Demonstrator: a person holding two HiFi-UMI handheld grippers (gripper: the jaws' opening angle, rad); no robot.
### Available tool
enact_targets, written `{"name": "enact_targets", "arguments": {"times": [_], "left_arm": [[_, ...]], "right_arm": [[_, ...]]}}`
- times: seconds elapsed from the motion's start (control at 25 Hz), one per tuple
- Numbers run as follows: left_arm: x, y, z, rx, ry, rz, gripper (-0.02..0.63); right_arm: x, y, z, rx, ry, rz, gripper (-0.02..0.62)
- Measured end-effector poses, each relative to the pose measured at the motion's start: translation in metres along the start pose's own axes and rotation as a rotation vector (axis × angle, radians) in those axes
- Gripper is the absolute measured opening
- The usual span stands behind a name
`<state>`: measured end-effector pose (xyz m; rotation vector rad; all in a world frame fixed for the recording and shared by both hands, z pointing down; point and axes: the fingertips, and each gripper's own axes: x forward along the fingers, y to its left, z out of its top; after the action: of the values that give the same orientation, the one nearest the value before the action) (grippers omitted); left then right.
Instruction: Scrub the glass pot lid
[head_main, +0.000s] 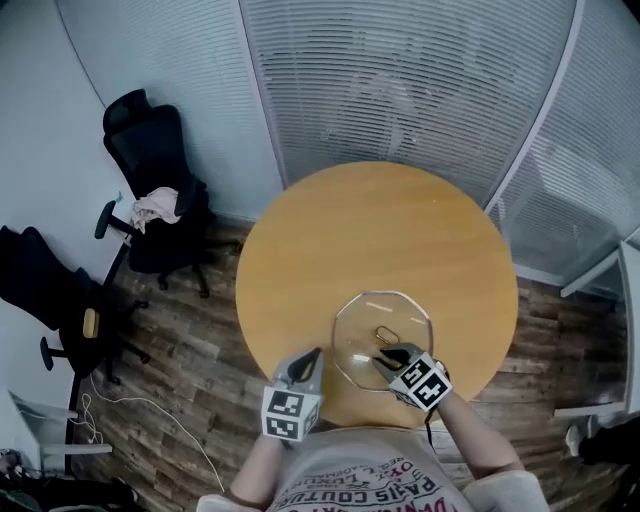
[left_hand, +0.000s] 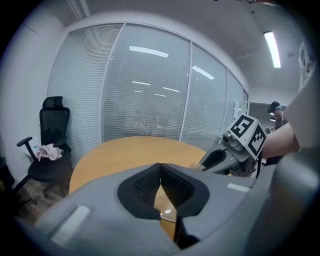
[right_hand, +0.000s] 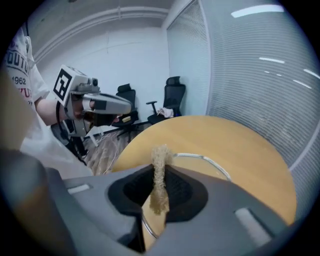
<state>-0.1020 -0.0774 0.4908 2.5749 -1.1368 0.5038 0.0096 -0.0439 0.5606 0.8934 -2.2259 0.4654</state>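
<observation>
Lid is lying flat on the round wooden counter, in the part nearest the person. A small knob is showing near the lid's middle.

Left gripper is clenching on nothing. Its jaws are meeting at the tips with no object between them. It is hanging just off the lid's left rim, tips pointing toward the lid. No view is showing whether it is touching the rim.

Right gripper is grasping a scrubber. This is a tan fibrous strip, standing upright between the jaws and sticking out past the tips. The gripper is reaching in over the lid's near right part, tips pointing toward the knob. Contact between scrubber and glass cannot be told.

The two grippers are flanking the lid's near side, one on each side of it. The person's forearms are running back from them, away from the lid.

A black chair is standing on the floor well to the left of the lid, off the counter, with a pale cloth lying on its seat. A second black chair is standing farther left of the lid. White blinds are hanging beyond the lid's far side.
</observation>
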Motion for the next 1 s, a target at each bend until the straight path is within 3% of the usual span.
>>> {"name": "enact_targets", "arguments": {"times": [0.16,0.48,0.8,1.0], "left_arm": [[0.014,-0.013,0.02,0.042,-0.01,-0.074,0.008],[0.03,-0.051,0.05,0.126,-0.071,-0.194,0.008],[0.032,-0.067,0.077,0.146,-0.147,-0.237,0.008],[0.03,-0.075,0.087,0.153,-0.186,-0.251,0.008]], "right_arm": [[-0.035,-0.03,0.012,0.116,-0.129,-0.187,0.061],[-0.11,-0.066,0.023,0.192,-0.355,-0.53,0.061],[-0.159,-0.072,0.016,0.24,-0.483,-0.693,0.06],[-0.17,-0.072,0.017,0.232,-0.514,-0.724,0.06]]}}
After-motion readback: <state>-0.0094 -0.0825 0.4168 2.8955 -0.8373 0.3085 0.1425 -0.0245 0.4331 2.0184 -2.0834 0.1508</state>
